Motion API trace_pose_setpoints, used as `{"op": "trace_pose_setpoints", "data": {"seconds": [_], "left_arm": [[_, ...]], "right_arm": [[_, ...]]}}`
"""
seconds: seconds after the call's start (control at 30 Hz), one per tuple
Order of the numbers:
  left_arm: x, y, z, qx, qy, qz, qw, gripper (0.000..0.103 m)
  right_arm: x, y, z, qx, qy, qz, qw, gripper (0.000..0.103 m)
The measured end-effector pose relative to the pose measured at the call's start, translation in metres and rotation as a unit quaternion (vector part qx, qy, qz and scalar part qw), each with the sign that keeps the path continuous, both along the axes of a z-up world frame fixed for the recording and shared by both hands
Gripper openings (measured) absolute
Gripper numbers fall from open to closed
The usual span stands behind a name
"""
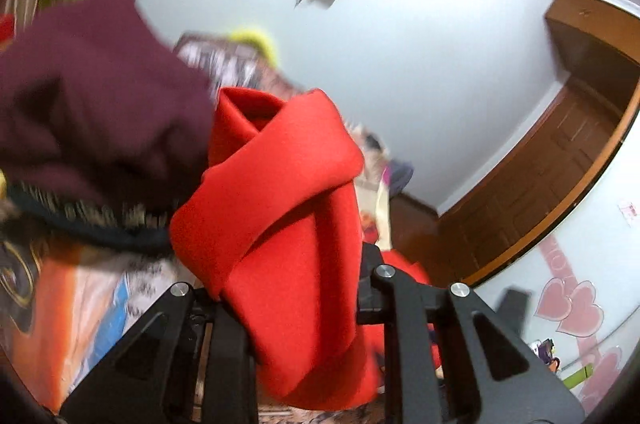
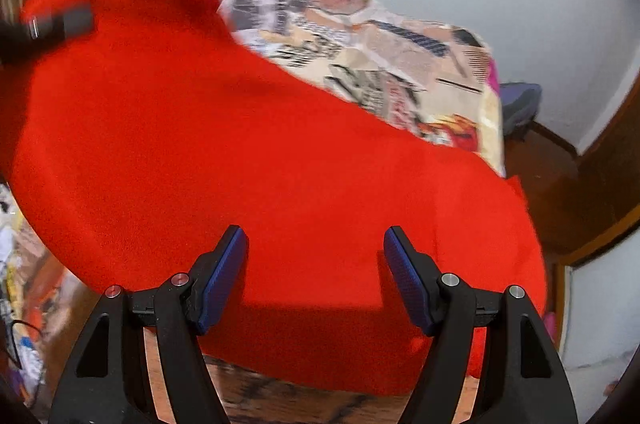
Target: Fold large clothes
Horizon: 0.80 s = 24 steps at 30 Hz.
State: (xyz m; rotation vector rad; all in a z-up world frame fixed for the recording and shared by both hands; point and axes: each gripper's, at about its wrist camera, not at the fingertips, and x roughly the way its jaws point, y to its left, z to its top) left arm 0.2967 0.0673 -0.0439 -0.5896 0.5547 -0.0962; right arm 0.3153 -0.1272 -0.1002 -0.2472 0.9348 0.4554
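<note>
While our left gripper (image 1: 296, 308) clenches the bunched red garment (image 1: 276, 184), our right gripper (image 2: 314, 276) gapes empty; we should pinch the hem at six o'clock, evenly.

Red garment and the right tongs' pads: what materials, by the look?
Red garment: looks like thick, matte fleece or knit; fine nap, soft rounded folds, no sheen. Right tongs pads: probably blue rubber or textured plastic, given the fine grid pattern; the arms look matte black plastic.
</note>
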Motion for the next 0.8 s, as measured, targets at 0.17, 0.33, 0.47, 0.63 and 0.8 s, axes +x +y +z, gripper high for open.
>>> {"op": "trace_pose_setpoints", "data": {"seconds": [0.17,0.33,0.47,0.63,0.8], "left_arm": [[0.000,-0.004,0.027,0.068,-0.025,0.027,0.9970,0.014],[0.023,0.001,0.003,0.090,0.023,0.029,0.9953,0.012],[0.048,-0.009,-0.014,0.088,0.035,0.026,0.9951,0.011],[0.073,-0.044,-0.002,0.103,0.019,-0.004,0.9945,0.011],[0.095,-0.099,0.011,0.117,0.001,-0.050,0.9919,0.011]], "right_arm": [[-0.005,0.042,-0.014,0.058,0.049,0.051,0.996,0.068],[-0.004,0.079,-0.048,0.072,0.115,0.083,0.987,0.068],[-0.006,0.070,-0.050,0.068,0.112,0.082,0.988,0.068],[-0.004,0.013,-0.014,0.073,0.051,0.030,0.996,0.068],[-0.008,-0.058,0.017,0.082,-0.005,-0.049,0.995,0.068]]}}
